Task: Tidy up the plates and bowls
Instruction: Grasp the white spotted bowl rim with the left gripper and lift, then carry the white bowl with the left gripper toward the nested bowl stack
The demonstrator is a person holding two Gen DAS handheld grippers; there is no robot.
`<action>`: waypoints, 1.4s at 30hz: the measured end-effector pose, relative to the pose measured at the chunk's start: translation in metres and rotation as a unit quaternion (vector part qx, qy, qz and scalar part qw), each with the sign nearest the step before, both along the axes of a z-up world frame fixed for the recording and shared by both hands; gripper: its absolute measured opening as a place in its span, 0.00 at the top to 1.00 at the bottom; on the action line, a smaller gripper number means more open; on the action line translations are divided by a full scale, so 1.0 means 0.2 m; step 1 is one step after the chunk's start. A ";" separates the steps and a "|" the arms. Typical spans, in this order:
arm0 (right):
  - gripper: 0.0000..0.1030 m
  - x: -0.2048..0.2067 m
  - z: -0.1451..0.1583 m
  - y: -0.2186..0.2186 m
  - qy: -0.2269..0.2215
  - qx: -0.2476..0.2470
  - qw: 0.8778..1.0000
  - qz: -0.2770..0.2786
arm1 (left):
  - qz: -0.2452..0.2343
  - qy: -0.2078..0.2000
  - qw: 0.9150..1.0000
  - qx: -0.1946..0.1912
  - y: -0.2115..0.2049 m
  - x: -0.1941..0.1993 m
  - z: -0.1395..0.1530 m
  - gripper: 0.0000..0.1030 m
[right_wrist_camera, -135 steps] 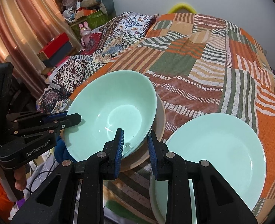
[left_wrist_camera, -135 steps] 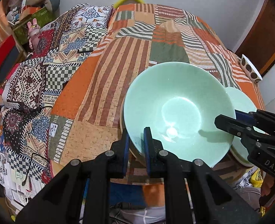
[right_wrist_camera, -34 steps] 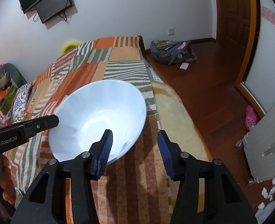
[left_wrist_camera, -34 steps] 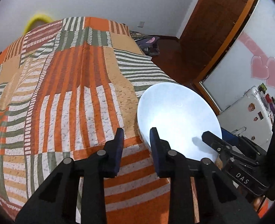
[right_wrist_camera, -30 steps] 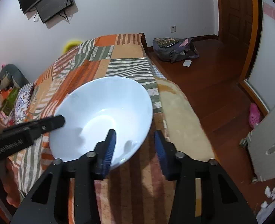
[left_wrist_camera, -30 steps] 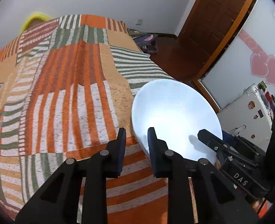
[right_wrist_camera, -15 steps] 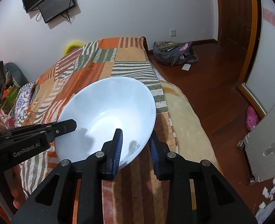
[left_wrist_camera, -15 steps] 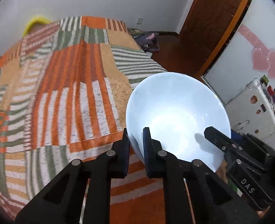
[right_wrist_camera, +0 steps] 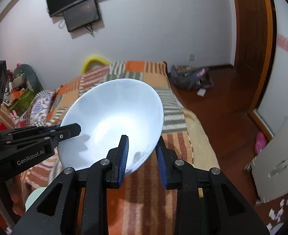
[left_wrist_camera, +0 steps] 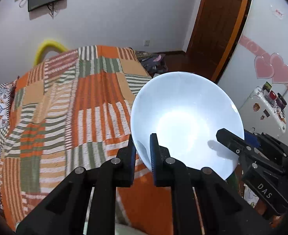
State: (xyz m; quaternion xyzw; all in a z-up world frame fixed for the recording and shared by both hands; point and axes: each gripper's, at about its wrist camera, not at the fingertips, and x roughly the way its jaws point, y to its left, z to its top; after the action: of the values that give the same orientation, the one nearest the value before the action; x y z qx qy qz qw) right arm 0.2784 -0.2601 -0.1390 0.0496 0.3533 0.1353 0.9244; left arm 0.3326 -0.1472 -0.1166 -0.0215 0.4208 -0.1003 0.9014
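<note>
A white bowl [left_wrist_camera: 185, 117] is held tilted in the air above the patchwork bed [left_wrist_camera: 69, 113]. My left gripper [left_wrist_camera: 143, 152] is shut on its near-left rim. My right gripper [right_wrist_camera: 142, 152] has its jaws on either side of the bowl's [right_wrist_camera: 112, 121] near-right rim, with a visible gap on the outer side. Each gripper shows in the other's view, the right gripper [left_wrist_camera: 247, 152] at the bowl's right edge and the left gripper [right_wrist_camera: 46, 135] at its left edge. A pale green plate edge [right_wrist_camera: 34, 197] peeks out at the lower left in the right wrist view.
A wall-mounted screen [right_wrist_camera: 79, 9] hangs above the bed. A bag [right_wrist_camera: 190, 76] lies on the wooden floor by the brown door [right_wrist_camera: 251, 39]. A white cabinet [right_wrist_camera: 278, 162] stands at the right. Soft toys and boxes [right_wrist_camera: 22, 90] are stacked at the left.
The bowl has been lifted higher and both views have tilted up toward the wall. The right gripper's jaws have widened a little around the rim.
</note>
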 end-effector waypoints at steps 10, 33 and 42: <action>0.75 -0.23 0.15 0.17 -0.032 0.007 0.999 0.041 | 0.036 -0.028 0.999 0.008 0.23 -0.38 0.21 0.88; 0.75 -0.50 0.09 0.84 -0.024 0.036 0.982 0.185 | 0.142 -0.018 0.989 0.026 1.01 -1.08 0.18 0.88; 0.75 -0.58 -0.04 1.11 0.006 0.037 0.969 0.242 | 0.196 0.008 0.980 0.019 1.26 -1.25 0.02 0.88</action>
State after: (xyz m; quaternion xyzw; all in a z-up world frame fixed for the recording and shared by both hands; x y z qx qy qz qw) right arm 0.1629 -0.0378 -0.1461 -0.0022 0.3550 0.3681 0.8594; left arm 0.0826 0.1049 -0.1123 -0.0877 0.4174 0.0865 0.9004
